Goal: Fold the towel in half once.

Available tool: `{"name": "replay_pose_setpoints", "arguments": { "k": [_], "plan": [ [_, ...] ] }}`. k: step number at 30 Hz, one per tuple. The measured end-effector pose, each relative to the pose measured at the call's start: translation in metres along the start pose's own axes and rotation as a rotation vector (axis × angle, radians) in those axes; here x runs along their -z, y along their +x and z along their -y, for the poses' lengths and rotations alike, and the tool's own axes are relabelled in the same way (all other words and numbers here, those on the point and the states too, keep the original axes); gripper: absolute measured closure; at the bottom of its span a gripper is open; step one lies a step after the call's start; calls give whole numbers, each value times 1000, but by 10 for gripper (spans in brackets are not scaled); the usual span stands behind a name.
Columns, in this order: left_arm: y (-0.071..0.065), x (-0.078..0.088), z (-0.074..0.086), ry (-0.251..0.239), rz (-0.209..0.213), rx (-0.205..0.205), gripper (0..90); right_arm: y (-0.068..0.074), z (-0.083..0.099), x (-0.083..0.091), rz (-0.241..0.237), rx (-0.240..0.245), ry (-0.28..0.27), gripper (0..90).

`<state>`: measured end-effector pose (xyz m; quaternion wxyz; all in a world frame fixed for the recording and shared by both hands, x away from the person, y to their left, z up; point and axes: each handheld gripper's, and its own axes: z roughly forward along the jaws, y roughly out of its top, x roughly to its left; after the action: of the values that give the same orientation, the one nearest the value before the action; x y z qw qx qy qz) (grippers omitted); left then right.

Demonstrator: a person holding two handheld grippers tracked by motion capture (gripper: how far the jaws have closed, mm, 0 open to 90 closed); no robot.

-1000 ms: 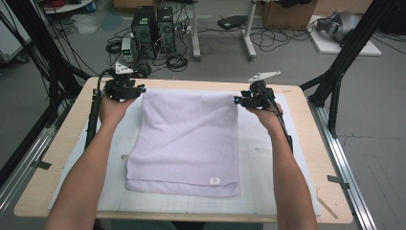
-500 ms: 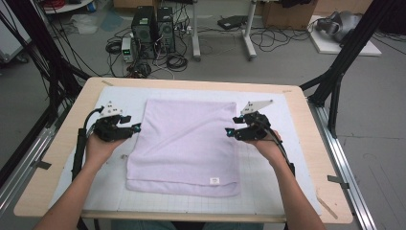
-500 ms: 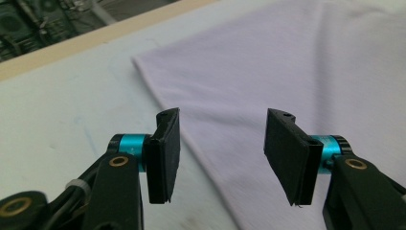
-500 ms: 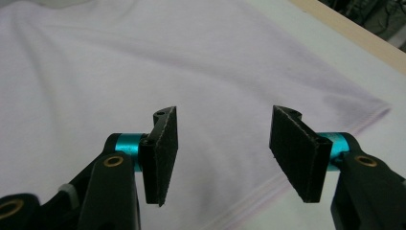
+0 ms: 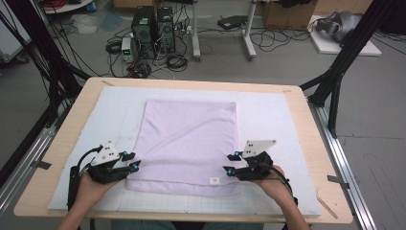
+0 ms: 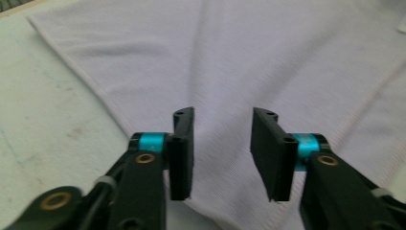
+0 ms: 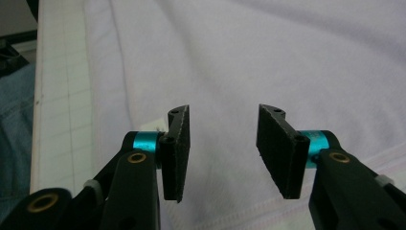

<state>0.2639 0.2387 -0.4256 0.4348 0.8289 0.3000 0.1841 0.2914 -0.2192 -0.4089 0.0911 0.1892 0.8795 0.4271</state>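
A folded lilac towel (image 5: 184, 139) lies flat in the middle of the white mat, with a small white tag (image 5: 214, 180) at its near edge. My left gripper (image 5: 131, 161) is at the towel's near left corner and points inward at it. My right gripper (image 5: 230, 163) is at the near right corner, also pointing inward. In the left gripper view the left gripper (image 6: 222, 143) hangs over the towel (image 6: 249, 57); its jaws have just been closing and stand apart with no cloth pinched. The right gripper (image 7: 222, 146) is likewise above the towel (image 7: 268, 52), jaws just narrowed, nothing between the pads.
The white gridded mat (image 5: 268, 120) covers a wooden table (image 5: 306, 139). Black frame posts (image 5: 335, 81) stand at the table's left and right. Computers and cables (image 5: 153, 28) lie on the floor beyond the far edge.
Both hands have come from the towel's far corners down along its sides to the near corners. The towel lies flat as before.
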Motion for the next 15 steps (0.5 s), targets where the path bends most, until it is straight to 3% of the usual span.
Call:
{"name": "replay_pose_setpoints", "arguments": {
  "k": [2,6,11,15],
  "plan": [
    [-3,0,6,31,12,-14,669,3,7,-1,-14,-8,-2,584],
    [-2,-2,20,84,22,-8,648,8,19,-10,-37,-17,29,602],
    [-1,-2,24,79,16,7,588,12,31,-21,-30,-12,61,620],
    [-5,-4,23,81,34,-19,768,12,35,-19,-21,-26,40,779]
  ]
}}
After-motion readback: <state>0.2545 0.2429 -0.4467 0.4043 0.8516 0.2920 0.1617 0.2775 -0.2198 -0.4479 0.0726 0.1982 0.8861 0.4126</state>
